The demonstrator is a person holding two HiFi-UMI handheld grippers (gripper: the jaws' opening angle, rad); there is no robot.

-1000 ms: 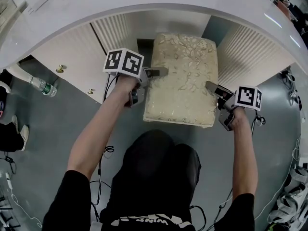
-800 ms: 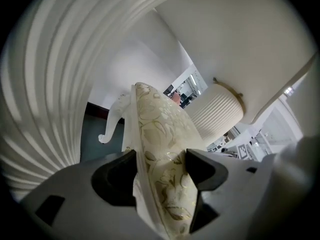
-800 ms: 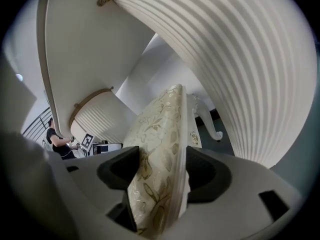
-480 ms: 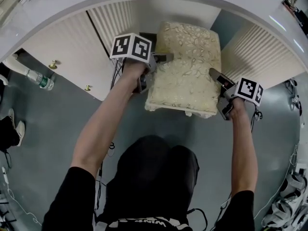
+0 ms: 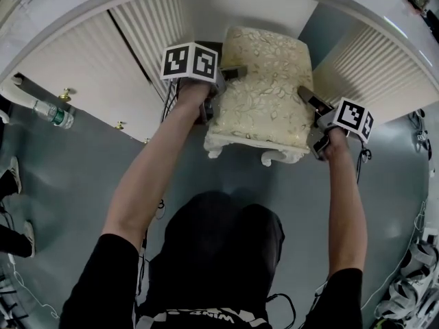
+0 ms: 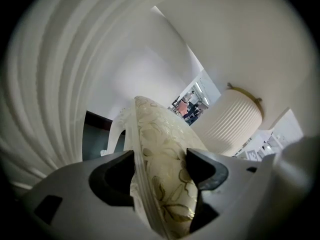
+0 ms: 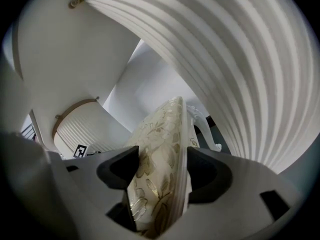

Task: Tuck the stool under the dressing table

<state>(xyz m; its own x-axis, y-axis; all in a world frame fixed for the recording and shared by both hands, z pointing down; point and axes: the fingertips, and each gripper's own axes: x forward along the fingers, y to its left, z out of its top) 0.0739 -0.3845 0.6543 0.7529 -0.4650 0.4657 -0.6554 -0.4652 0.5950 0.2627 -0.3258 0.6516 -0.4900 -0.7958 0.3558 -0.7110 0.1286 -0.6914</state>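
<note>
Stool (image 5: 264,88), a cream floral cushion on white legs, stands partly inside the kneehole of the white desk (image 5: 82,2), its near end sticking out. The left gripper (image 5: 232,72) clamps the cushion's left edge, and the right gripper (image 5: 306,98) clamps its right edge.

Head camera steeply down from above the person onto the stool (image 5: 264,88), left tool (image 6: 160,170) and right tool (image 7: 159,170) cameras close along their jaws, facing inward from opposite sides, all sharing the stool.
</note>
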